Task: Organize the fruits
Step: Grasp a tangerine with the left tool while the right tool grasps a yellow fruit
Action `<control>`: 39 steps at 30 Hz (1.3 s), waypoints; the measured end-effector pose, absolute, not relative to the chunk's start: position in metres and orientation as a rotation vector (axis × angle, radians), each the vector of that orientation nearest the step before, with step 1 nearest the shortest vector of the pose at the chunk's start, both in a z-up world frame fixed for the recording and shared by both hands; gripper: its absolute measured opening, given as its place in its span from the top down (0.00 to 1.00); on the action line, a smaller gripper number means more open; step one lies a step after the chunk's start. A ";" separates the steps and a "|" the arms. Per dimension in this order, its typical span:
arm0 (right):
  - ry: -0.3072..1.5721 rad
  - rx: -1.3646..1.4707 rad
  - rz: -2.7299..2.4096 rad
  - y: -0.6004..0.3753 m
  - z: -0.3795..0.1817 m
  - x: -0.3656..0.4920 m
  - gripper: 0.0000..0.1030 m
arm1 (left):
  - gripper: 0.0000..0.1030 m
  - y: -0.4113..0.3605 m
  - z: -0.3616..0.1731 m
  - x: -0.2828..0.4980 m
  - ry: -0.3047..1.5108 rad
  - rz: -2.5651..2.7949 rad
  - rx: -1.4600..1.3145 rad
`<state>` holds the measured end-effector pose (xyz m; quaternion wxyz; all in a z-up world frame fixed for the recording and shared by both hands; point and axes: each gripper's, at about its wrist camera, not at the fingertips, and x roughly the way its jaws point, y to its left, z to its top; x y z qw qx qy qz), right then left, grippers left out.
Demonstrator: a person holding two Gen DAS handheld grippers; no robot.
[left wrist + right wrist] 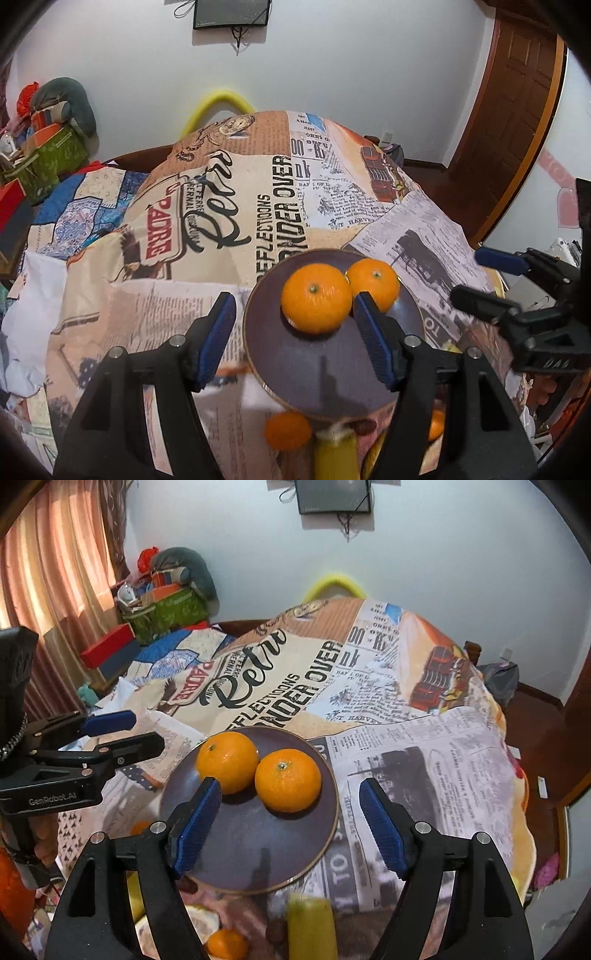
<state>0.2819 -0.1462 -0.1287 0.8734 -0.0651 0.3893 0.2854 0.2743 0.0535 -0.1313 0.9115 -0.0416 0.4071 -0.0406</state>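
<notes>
Two oranges sit side by side on a dark brown plate [325, 373] on the newspaper-print cloth: one [316, 297] nearer in the left wrist view, the other [373, 282] behind it. In the right wrist view they show as a left orange [227, 761] and a right orange [288, 780] on the plate [255, 849]. My left gripper [295, 339] is open and empty above the plate. My right gripper [290, 825] is open and empty above the plate's right part. A small orange [288, 430] and a yellow-green fruit [336, 456] lie in front of the plate.
The right gripper shows at the right edge of the left wrist view [491, 280]; the left gripper shows at the left of the right wrist view [114, 734]. More fruit lies near the front: a small orange [226, 943], a yellow-green fruit [312, 923]. Boxes and a basket [166, 613] stand far left.
</notes>
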 end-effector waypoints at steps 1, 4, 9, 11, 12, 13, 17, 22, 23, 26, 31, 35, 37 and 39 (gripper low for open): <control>0.799 -0.133 0.583 -0.152 -0.125 0.272 0.25 | 0.36 0.054 -0.131 0.270 0.840 -0.081 -0.085; 0.788 -0.129 0.571 -0.157 -0.124 0.264 0.24 | 0.36 0.057 -0.132 0.257 0.847 -0.070 -0.088; 0.785 -0.110 0.543 -0.170 -0.125 0.246 0.23 | 0.36 0.065 -0.143 0.237 0.878 -0.047 -0.110; 0.782 -0.108 0.510 -0.177 -0.129 0.240 0.23 | 0.36 0.067 -0.150 0.232 0.894 -0.042 -0.114; 0.784 -0.111 0.498 -0.179 -0.131 0.238 0.23 | 0.36 0.067 -0.154 0.229 0.903 -0.040 -0.114; 0.787 -0.114 0.486 -0.181 -0.133 0.236 0.23 | 0.36 0.067 -0.157 0.226 0.911 -0.038 -0.114; 0.814 -0.113 0.453 -0.192 -0.148 0.229 0.23 | 0.36 0.069 -0.174 0.217 0.947 -0.045 -0.135; 0.871 -0.080 0.444 -0.200 -0.169 0.224 0.23 | 0.36 0.069 -0.194 0.210 0.977 -0.036 -0.156; 0.882 -0.091 0.438 -0.199 -0.176 0.221 0.23 | 0.36 0.069 -0.197 0.209 0.984 -0.037 -0.163; 0.885 -0.107 0.436 -0.197 -0.182 0.218 0.23 | 0.36 0.070 -0.204 0.208 0.993 -0.042 -0.188; 0.915 -0.104 0.459 -0.196 -0.198 0.215 0.31 | 0.40 0.063 -0.213 0.208 1.002 -0.059 -0.162; 0.954 -0.054 0.474 -0.200 -0.208 0.220 0.38 | 0.50 0.062 -0.215 0.212 1.001 -0.057 -0.166; 0.959 -0.041 0.475 -0.200 -0.209 0.222 0.39 | 0.54 0.062 -0.218 0.215 1.010 -0.063 -0.175; 0.959 -0.038 0.479 -0.198 -0.210 0.224 0.41 | 0.57 0.062 -0.220 0.217 1.008 -0.067 -0.177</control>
